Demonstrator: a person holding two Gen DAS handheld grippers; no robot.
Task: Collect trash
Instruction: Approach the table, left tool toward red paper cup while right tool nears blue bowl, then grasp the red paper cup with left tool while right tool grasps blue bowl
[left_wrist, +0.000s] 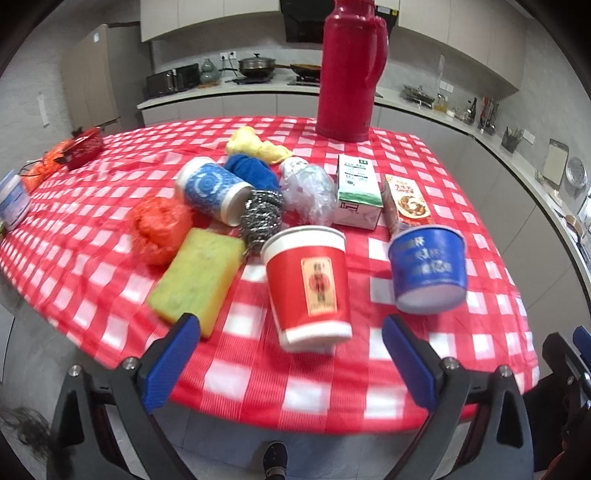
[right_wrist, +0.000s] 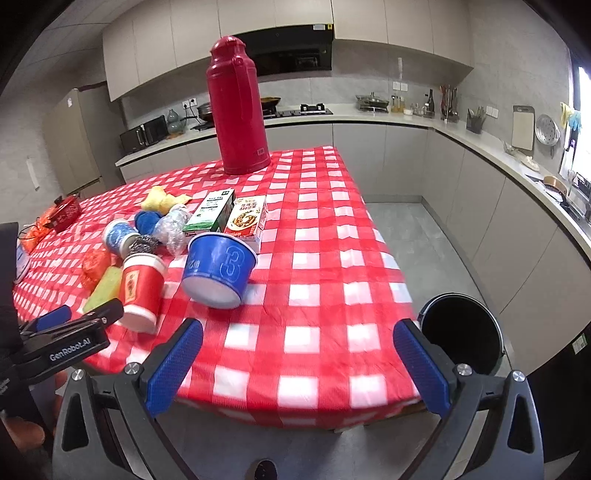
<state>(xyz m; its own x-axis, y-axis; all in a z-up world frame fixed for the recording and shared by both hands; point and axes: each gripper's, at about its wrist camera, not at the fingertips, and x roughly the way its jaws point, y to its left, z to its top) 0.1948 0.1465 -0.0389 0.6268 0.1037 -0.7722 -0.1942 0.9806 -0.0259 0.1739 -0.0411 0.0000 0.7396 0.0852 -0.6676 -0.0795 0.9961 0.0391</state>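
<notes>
Two hand-held grippers hover at the near edge of the desk (right_wrist: 325, 236), both with jaws spread wide and nothing between them. The left hand-held gripper (left_wrist: 291, 363) points at a red paper cup (left_wrist: 308, 286) lying tilted on the checked cloth, just ahead of its blue fingers (left_wrist: 173, 363). The right hand-held gripper (right_wrist: 297, 365) faces bare cloth, with a blue tub (right_wrist: 218, 267) tipped on its side a little farther in. Beside the red cup lie a yellow-green sponge (left_wrist: 197, 275) and an orange net ball (left_wrist: 159, 230). Behind them sit a steel scourer (left_wrist: 260, 214), a blue-patterned cup (left_wrist: 212, 190) on its side, a blue cloth (left_wrist: 253, 173), crumpled clear plastic (left_wrist: 308, 192) and a yellow rag (left_wrist: 256, 146). Two cartons, a green-and-white one (left_wrist: 358, 192) and an orange one (left_wrist: 408, 199), rest side by side. A tall red thermos (right_wrist: 236, 110) stands upright at the far side. On the floor off the desk's right edge stands a black bin (right_wrist: 463, 332), its mouth open.
</notes>
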